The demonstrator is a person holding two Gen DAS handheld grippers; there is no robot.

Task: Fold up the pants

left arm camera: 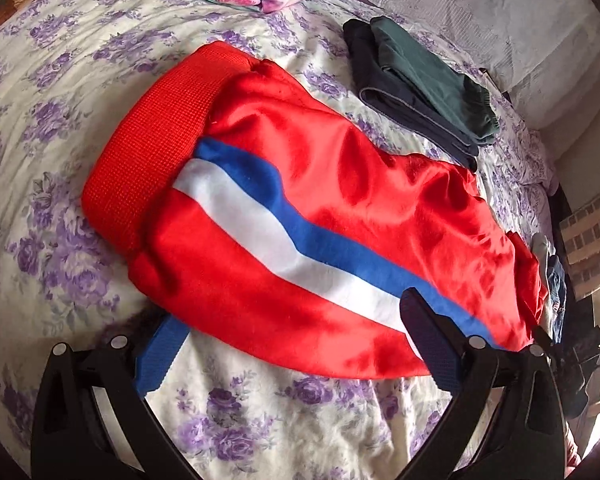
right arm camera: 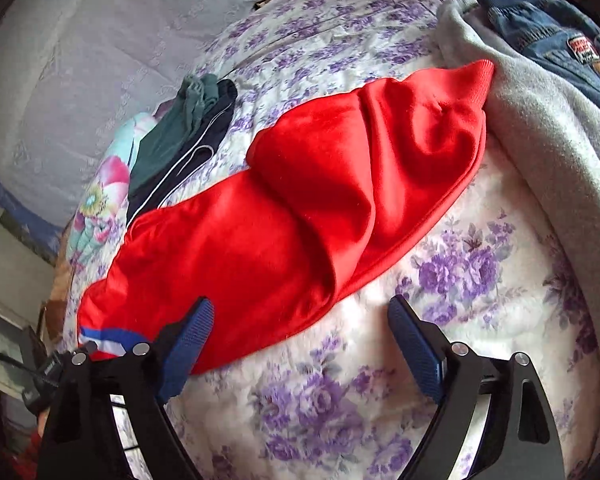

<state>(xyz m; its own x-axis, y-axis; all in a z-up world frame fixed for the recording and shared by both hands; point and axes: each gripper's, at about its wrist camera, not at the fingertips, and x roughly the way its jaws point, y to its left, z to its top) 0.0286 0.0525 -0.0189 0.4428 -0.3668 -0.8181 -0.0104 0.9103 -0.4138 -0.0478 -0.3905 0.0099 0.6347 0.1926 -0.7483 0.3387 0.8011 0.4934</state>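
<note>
Purple floral bedspread (left arm camera: 60,240), folded dark clothes (left arm camera: 420,84), grey fleece (right arm camera: 540,128), jeans (right arm camera: 548,28)

A bed spread with a cream, purple-flowered quilt (left arm camera: 80,92) is carrying red track pants with a blue-and-white stripe (left arm camera: 300,208), folded dark garments (left arm camera: 420,80) and a grey fleece (right arm camera: 548,128).
</note>
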